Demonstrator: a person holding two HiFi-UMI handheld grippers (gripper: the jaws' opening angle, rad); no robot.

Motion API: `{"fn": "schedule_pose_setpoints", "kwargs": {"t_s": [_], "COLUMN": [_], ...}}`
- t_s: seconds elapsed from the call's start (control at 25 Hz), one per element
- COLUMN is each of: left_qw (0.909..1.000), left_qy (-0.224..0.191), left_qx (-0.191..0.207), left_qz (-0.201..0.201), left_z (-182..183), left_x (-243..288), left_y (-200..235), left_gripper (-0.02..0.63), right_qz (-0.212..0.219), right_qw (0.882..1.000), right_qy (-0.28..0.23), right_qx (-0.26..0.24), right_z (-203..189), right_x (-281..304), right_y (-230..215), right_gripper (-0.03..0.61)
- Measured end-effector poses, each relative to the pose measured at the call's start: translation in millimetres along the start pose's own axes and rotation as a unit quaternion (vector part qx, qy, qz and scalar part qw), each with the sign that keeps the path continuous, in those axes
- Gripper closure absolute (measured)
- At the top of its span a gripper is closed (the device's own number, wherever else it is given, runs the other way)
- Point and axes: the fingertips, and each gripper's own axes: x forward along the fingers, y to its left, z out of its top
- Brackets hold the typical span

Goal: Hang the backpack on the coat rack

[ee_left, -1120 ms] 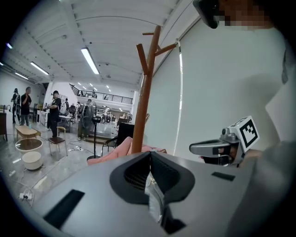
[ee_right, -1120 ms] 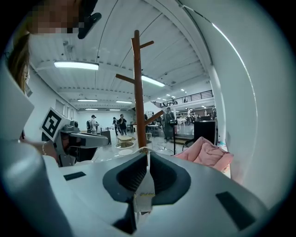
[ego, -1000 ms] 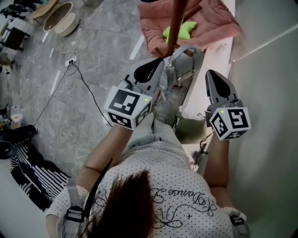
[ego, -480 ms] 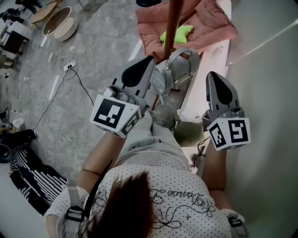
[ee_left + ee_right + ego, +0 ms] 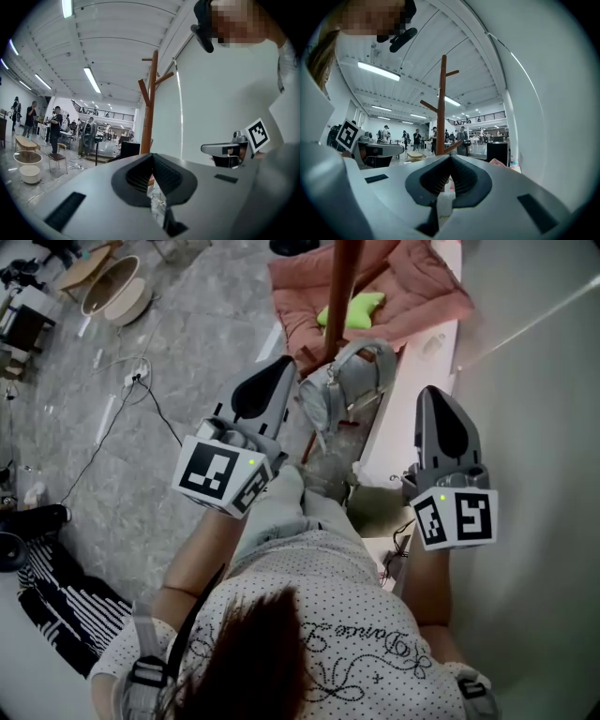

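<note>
Closed together, nothing visibly clamped: left tongs [image 5: 281, 369], just beside the grey backpack [image 5: 339, 390]; right tongs [image 5: 434, 397], apart from it. Upright behind backpack: wooden coat rack [image 5: 345, 282].

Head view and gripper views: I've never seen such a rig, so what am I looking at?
No robot: a person holds a two-jaw gripper in each hand. The head view looks down from their head; the other two look along each gripper's jaws. The left gripper and right gripper are both shut on nothing. Between them a grey backpack is beside the brown coat rack pole; whether it hangs on a peg is unclear. A pink cloth lies below, by the pole.
</note>
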Motion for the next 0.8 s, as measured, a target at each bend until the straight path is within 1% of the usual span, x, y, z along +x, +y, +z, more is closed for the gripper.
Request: {"fn": "schedule_pose_setpoints", "kwargs": {"t_s": [0.24, 0.48, 0.8], "left_qw": [0.9999, 0.9998, 0.9998], "left_qy": [0.002, 0.014, 0.020], "left_qx": [-0.012, -0.011, -0.006], "left_qz": [-0.004, -0.003, -0.006], "left_z": [-6, -16, -21], "left_x": [1, 1, 4], "left_y": [0, -1, -4], "left_gripper": [0.611, 0.611, 0.611], "right_qz": [-0.008, -0.017, -0.027], "right_qw": [1.000, 1.000, 1.000], "right_qy": [-0.003, -0.003, -0.006], "right_qx": [0.007, 0.009, 0.011], "right_z": [-1, -6, -7], "right_x": [-1, -2, -4], "right_y": [-6, -10, -17], "right_gripper": [0.568, 0.568, 0.568]}}
